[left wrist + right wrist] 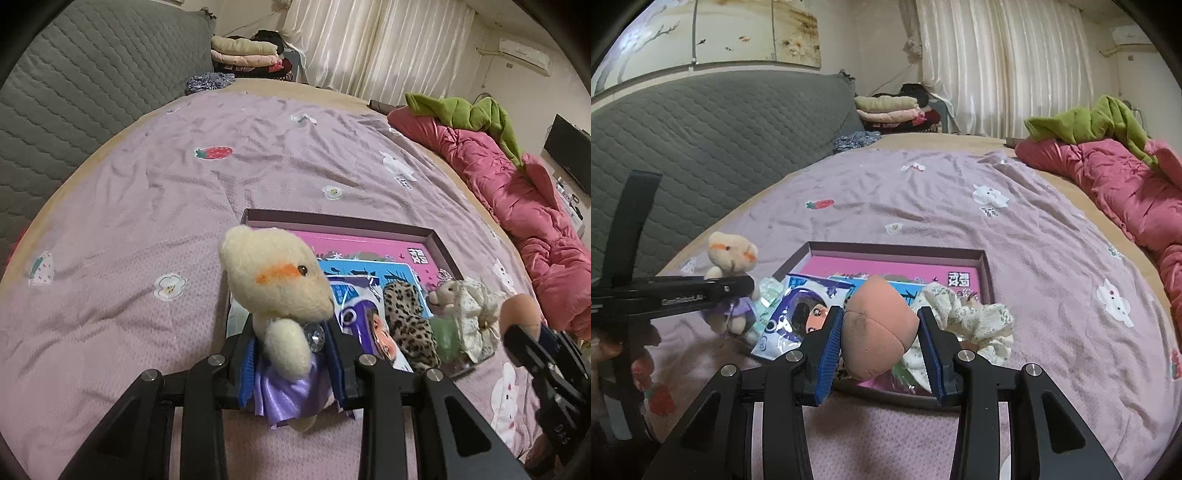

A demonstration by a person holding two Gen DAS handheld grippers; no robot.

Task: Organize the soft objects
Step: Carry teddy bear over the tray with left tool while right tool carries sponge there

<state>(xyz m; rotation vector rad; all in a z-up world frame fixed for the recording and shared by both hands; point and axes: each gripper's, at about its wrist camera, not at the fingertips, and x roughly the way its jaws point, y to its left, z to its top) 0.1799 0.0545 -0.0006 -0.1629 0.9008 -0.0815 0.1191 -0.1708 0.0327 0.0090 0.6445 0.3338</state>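
My left gripper point(291, 354) is shut on a cream plush bear point(277, 280) in a purple dress, held above the bed to the left of a shallow purple box point(332, 218). The bear also shows in the right wrist view point(729, 258). My right gripper point(881, 332) is shut on a peach-coloured soft ball point(877, 332), held over the box's near edge point(984, 266). In the left wrist view the ball point(519, 308) shows at the right. In the box lie a leopard-print scrunchie point(406, 321), a floral scrunchie point(975, 321), a small plush point(448, 293) and a packet with a doll picture point(798, 314).
The box sits on a lilac bedspread point(147, 206) with printed patterns. A pink duvet point(517, 206) with a green garment point(469, 110) lies along the right side. A grey quilted headboard point(74, 92) is at the left, folded clothes point(243, 55) at the far end.
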